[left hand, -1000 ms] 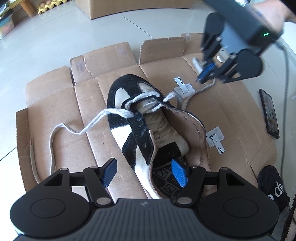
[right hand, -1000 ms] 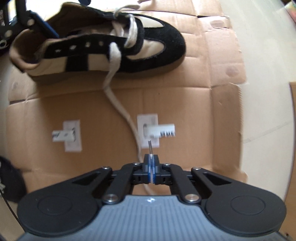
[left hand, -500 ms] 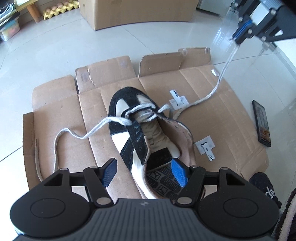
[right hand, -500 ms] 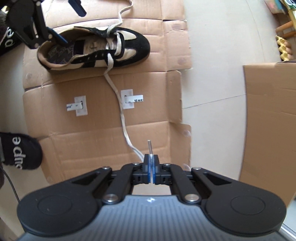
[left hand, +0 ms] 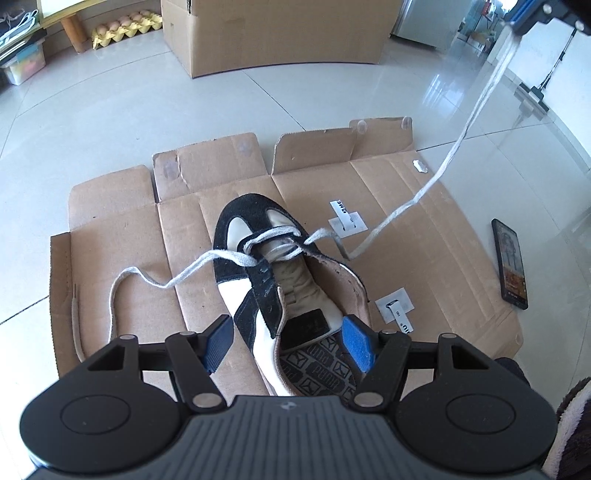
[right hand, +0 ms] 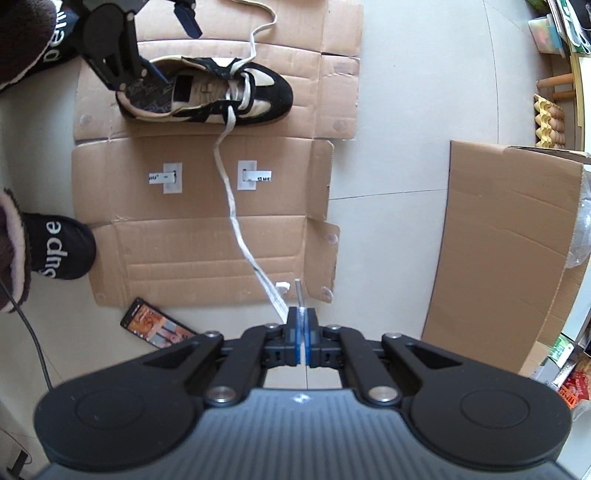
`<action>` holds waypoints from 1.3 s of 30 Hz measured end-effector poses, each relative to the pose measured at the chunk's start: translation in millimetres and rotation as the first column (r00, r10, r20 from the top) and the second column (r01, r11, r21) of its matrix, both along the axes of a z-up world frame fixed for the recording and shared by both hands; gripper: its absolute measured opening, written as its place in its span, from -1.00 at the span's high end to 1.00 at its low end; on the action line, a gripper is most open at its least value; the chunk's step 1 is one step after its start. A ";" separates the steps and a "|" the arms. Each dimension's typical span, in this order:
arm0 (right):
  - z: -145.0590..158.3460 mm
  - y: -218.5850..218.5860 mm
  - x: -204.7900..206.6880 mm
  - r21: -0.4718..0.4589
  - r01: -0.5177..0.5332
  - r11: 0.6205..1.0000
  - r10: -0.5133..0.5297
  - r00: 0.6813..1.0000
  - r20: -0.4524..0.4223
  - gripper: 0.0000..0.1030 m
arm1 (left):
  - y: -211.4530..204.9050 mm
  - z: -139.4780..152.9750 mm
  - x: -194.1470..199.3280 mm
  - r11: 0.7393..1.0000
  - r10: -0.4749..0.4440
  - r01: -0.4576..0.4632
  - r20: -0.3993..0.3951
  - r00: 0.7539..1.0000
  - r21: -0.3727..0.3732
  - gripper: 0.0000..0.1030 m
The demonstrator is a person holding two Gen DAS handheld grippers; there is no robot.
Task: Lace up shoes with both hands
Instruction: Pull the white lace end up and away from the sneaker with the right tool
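A black and cream shoe (left hand: 280, 280) lies on flattened cardboard (left hand: 424, 229), also in the right wrist view (right hand: 221, 92). My left gripper (left hand: 288, 345) is open, its pads on either side of the shoe's heel. My right gripper (right hand: 302, 328) is shut on the right end of the white lace (right hand: 236, 225), with the lace tip sticking out past the pads. It is raised far from the shoe (left hand: 524, 14) and the lace (left hand: 461, 136) runs nearly taut up to it. The left lace end (left hand: 122, 284) lies slack on the cardboard.
A phone (left hand: 511, 262) lies on the tiled floor right of the cardboard. Two white paper tags (left hand: 347, 218) (left hand: 397, 310) are on the cardboard. A large cardboard box (left hand: 273, 33) stands behind. A person's slippered foot (right hand: 55, 247) is beside the cardboard.
My right gripper has risen and pulled away from the shoe with the lace end, drawing the lace out long. My left gripper has stayed open at the heel.
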State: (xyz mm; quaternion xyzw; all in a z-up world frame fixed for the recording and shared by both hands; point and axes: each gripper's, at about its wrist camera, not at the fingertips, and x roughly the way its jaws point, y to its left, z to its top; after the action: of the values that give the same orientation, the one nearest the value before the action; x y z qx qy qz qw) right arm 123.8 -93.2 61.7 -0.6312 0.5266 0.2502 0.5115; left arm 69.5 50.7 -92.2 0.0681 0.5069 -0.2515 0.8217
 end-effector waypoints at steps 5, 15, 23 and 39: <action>11.6 5.7 -2.5 -0.025 -0.015 1.000 0.015 1.000 0.007 0.97 | 0.1 2.4 0.0 1.000 0.005 -0.005 0.002 1.000 -0.015 -0.29; 79.4 -6.6 -21.3 -0.117 0.016 0.993 -0.004 0.995 0.103 0.97 | 0.3 22.0 -5.6 1.000 0.013 -0.012 0.031 0.999 -0.020 -0.29; 118.3 -10.6 -43.3 -0.147 0.030 0.989 -0.006 0.988 0.157 0.97 | 2.2 37.2 -12.8 1.000 0.015 -0.014 0.053 0.998 -0.016 -0.29; 146.0 -5.5 -60.8 -0.145 0.022 0.989 0.007 0.980 0.199 0.97 | 3.5 56.4 -20.3 1.000 0.012 -0.011 0.082 0.997 -0.014 -0.30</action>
State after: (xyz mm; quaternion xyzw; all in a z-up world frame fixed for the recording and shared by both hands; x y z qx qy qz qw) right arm 63.0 -98.7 207.7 -0.6868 0.4922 0.1446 0.5149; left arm 49.2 54.2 -35.8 0.0700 0.4715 -0.2470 0.8436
